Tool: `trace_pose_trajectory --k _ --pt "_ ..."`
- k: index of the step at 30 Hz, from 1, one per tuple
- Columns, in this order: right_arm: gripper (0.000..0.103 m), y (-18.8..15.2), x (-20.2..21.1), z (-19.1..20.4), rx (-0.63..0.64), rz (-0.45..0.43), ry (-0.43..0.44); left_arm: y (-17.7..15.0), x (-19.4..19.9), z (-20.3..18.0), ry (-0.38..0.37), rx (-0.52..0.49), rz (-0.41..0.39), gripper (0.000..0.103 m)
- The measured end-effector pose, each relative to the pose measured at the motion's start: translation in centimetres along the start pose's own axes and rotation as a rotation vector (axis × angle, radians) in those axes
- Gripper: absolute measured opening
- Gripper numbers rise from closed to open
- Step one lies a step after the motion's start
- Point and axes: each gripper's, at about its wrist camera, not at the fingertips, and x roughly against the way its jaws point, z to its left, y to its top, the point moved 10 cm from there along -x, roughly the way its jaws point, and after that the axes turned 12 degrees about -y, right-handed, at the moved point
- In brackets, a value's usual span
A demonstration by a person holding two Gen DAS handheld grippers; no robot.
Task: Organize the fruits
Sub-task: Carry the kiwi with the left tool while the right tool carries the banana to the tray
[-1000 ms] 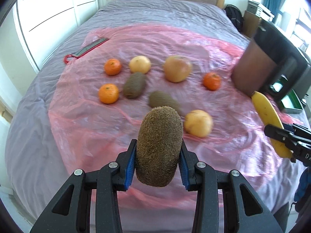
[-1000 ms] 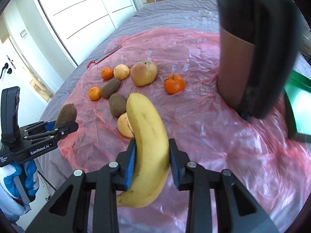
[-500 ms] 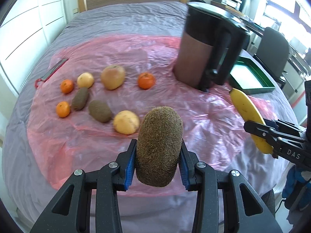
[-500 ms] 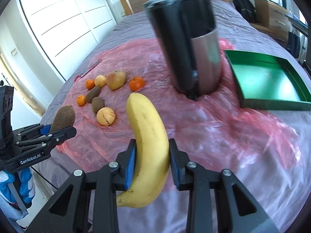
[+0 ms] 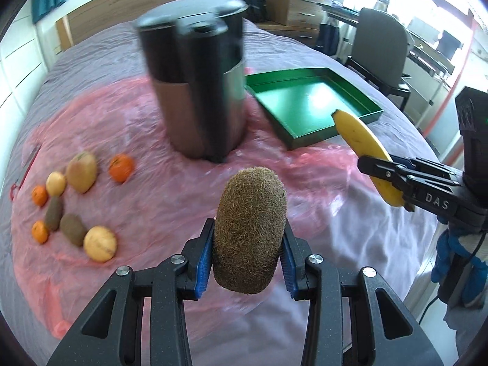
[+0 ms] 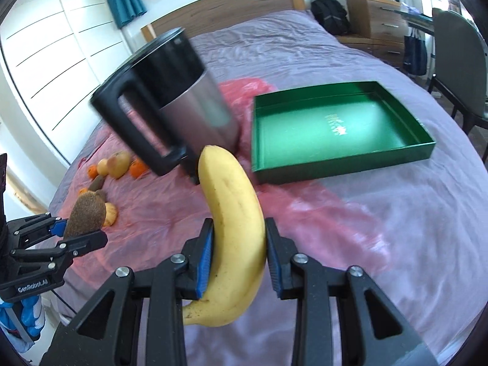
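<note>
My left gripper (image 5: pixel 247 253) is shut on a brown kiwi (image 5: pixel 250 225), held upright above the pink plastic sheet (image 5: pixel 146 140). My right gripper (image 6: pixel 239 253) is shut on a yellow banana (image 6: pixel 235 228); the banana (image 5: pixel 364 155) and that gripper (image 5: pixel 387 174) also show at the right of the left wrist view. An empty green tray (image 6: pixel 332 128) lies on the bed ahead of the right gripper. Several fruits remain on the sheet at the left: oranges (image 5: pixel 121 167), an apple (image 5: pixel 81 171), kiwis (image 5: pixel 72 229) and a yellow round fruit (image 5: pixel 100 243).
A tall black and steel kettle (image 5: pixel 198 91) stands on the sheet between the fruit group and the tray (image 5: pixel 308 103). A red-handled tool (image 5: pixel 26 167) lies at the sheet's far left. A grey chair (image 5: pixel 381 42) and wooden drawers (image 6: pixel 375 18) stand beyond the bed.
Both views have swung to the right: the fruit group has slid to the left, the kettle has moved toward the left, and the green tray has come into fuller view. Kiwi and banana stay gripped.
</note>
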Motion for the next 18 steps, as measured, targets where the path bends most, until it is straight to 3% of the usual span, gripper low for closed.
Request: trace_pose_trajectory --k 8,18 --pt "0.000 4.8 -2.2 -6.6 -0.037 -0.038 -0.062 6.6 -5.0 -5.9 -0.045 -0.102 0.001 0.034" --pt "0.000 11.7 -8.1 -11.4 -0.034 -0.051 -0.132 13.9 -12.0 -6.1 -0.037 -0.074 0.004 0.034"
